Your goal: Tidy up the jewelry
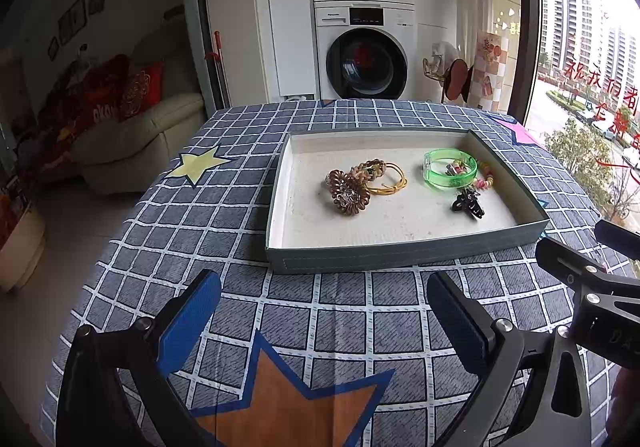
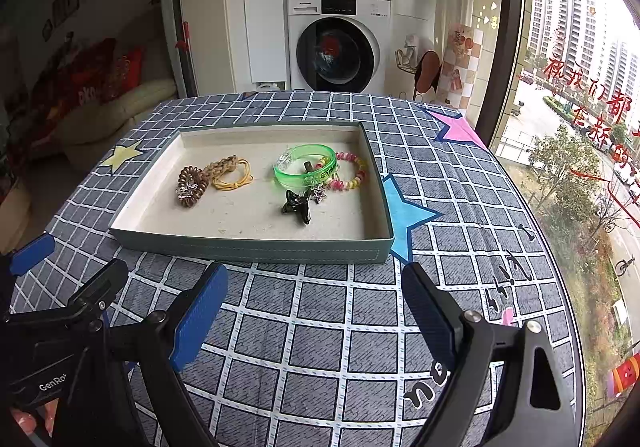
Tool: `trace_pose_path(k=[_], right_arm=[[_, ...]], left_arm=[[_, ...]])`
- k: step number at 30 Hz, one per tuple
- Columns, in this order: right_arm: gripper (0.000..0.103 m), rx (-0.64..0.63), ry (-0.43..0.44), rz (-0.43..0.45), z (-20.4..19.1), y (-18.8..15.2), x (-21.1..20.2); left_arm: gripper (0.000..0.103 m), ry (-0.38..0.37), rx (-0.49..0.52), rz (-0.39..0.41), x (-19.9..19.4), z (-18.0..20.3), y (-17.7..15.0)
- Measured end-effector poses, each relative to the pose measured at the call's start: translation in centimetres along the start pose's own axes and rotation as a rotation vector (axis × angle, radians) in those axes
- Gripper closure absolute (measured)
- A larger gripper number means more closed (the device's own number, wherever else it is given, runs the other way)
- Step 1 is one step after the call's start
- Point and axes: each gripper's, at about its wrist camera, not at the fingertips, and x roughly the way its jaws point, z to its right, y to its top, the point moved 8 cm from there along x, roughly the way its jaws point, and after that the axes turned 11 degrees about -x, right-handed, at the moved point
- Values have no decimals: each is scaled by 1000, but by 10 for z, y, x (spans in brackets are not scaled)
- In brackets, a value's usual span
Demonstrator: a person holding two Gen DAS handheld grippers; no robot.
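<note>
Jewelry sits gathered in a shallow tray [image 2: 256, 247] on the checked counter [image 2: 320, 327], lying in two clusters. To the left: a brown coil tie [image 2: 192, 181], a braided band [image 2: 220, 167] and a yellow elastic [image 2: 236, 179], all touching. To the right: a green bangle [image 2: 306, 167] overlapping a beaded bracelet [image 2: 352, 171], with a dark clip [image 2: 298, 203] and a small star charm [image 2: 318, 195] just in front of them. No piece shows on the counter outside the tray.

Both claws hover short of the tray's near wall, side by side, pointing toward it across bare cloth. The left claw [image 1: 324, 323] has its pads spread wide and grips nothing; the right claw [image 2: 314, 311] is likewise spread and empty. The tray's long axis runs crosswise to both claws' line of reach, so every piece lies ahead and beyond the near wall.

From the right wrist view the bangle cluster falls almost dead ahead, making the right claw the likelier one for that side; the coil cluster lies nearer the left claw's side. Sorting appears largely done, judging by the groupings, though which piece would be handled next cannot be told. Any pick would mean clearing the wall first, and the tangled pieces could drag neighbours along.
</note>
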Motion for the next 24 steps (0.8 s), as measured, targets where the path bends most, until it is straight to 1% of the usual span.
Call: trace_pose_path(k=[24], right_arm=[[13, -3, 1, -1, -1, 2, -2]], left_arm=[[0, -3, 3, -3, -1, 2, -1]])
